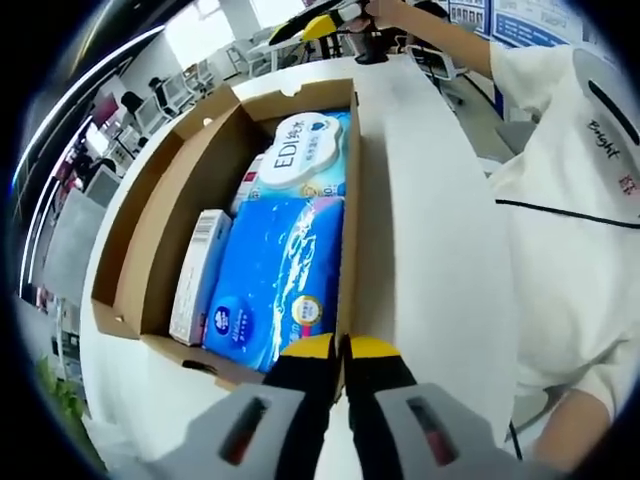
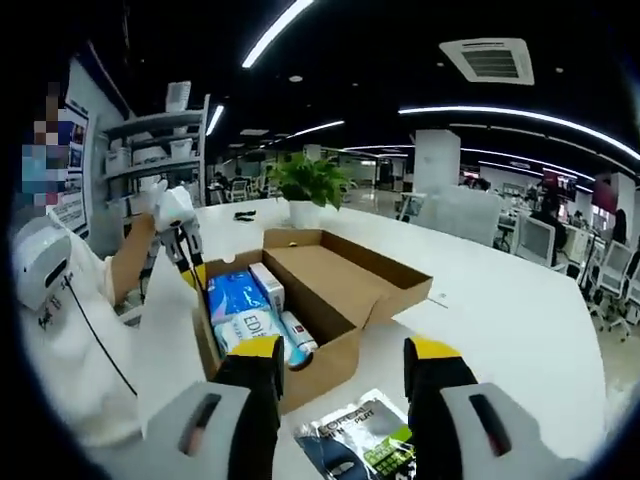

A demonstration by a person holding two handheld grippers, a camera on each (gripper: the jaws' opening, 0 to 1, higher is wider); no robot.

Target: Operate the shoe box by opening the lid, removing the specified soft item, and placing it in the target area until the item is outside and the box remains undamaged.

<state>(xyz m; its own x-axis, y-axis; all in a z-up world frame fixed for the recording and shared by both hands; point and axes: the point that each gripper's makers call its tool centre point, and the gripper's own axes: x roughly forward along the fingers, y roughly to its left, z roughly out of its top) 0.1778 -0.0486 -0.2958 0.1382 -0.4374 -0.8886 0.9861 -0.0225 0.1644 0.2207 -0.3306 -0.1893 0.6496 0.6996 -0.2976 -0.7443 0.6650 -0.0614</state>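
Open office: white table (image 2: 520, 310), potted plant (image 2: 310, 185), shelving (image 2: 150, 150), ceiling light strips (image 2: 290, 30).

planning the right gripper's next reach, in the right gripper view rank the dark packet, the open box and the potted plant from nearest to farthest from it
1. Dark packet: on the table between the right gripper fingers, nearest.
2. Open box: just beyond the fingers, middle of the table.
3. Potted plant: behind the box at the table's far end, farthest.
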